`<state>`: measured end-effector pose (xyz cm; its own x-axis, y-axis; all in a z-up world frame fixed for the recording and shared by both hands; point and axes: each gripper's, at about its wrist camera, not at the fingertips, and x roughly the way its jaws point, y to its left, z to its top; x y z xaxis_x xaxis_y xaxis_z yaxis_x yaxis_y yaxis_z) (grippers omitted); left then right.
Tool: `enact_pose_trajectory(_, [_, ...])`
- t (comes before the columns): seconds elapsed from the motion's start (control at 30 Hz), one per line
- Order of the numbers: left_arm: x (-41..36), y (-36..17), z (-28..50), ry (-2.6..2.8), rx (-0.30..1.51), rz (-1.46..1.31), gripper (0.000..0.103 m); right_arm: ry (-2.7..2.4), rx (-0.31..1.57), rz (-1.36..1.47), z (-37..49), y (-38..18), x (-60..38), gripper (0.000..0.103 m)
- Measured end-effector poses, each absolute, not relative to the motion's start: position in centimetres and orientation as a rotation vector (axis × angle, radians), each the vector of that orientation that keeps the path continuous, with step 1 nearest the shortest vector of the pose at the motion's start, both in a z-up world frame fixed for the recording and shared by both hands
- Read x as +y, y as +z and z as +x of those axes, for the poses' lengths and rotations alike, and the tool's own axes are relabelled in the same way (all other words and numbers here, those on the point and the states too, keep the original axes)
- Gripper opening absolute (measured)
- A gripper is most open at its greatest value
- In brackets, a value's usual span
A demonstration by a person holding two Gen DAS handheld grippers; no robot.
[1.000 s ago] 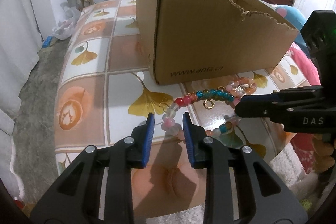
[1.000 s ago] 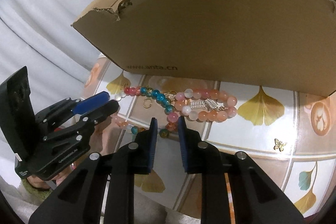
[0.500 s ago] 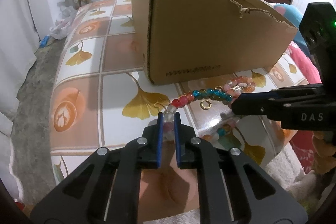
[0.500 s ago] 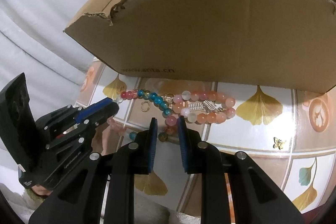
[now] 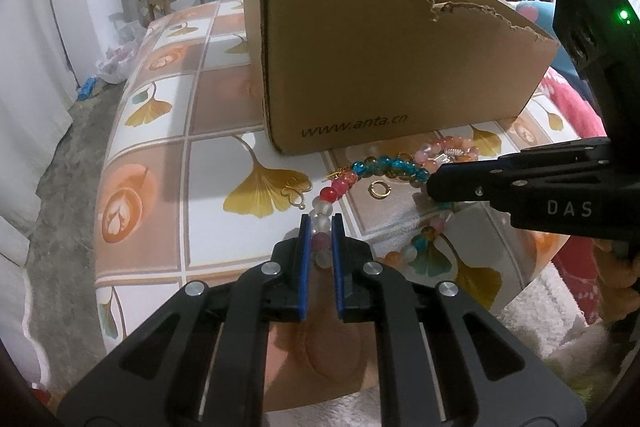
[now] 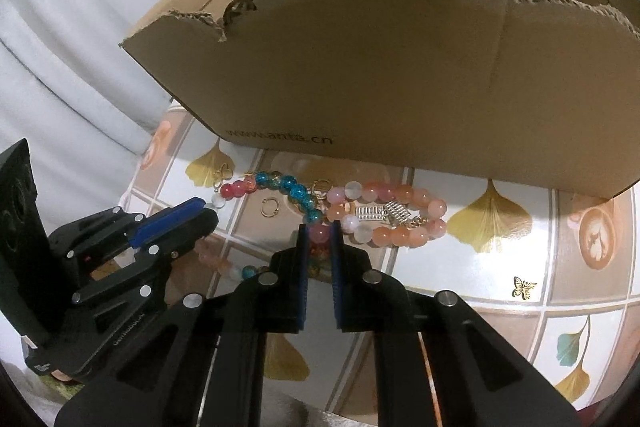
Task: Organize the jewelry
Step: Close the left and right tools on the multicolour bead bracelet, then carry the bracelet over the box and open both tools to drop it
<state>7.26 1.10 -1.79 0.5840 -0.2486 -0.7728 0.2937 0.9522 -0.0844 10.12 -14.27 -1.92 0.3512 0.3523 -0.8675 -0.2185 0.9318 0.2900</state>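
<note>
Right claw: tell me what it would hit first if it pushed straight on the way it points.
The right claw, shut on a pink bead of the multicolour bracelet, points down at the table. Going on, it would probably press that bead into the tabletop first; the box lies further on. Depth is unclear.

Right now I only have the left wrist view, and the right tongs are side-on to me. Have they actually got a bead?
Observer: Yes. The right tongs have just been closing, and a pink bead of the multicoloured bead bracelet is pinched between their pads.
Operator: Is anything loose hidden behind them from my side?
Observer: A small gold butterfly charm lies alone on the table, off to the right of the peach bead bracelet and touching nothing.
</note>
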Motion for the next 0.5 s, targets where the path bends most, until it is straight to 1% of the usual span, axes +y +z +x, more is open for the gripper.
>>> enact_pose_trajectory(0.23, [1.0,-0.7,6.3,-0.312,0.84,0.07,0.009,0.392,1.115,0.138,9.2,-0.8,-15.0,0.01])
enact_pose_trajectory(0.5, [0.7,3.2,4.6,-0.312,0.747,0.067,0.009,0.427,1.021,0.126,7.0,2.0,-15.7,0.01])
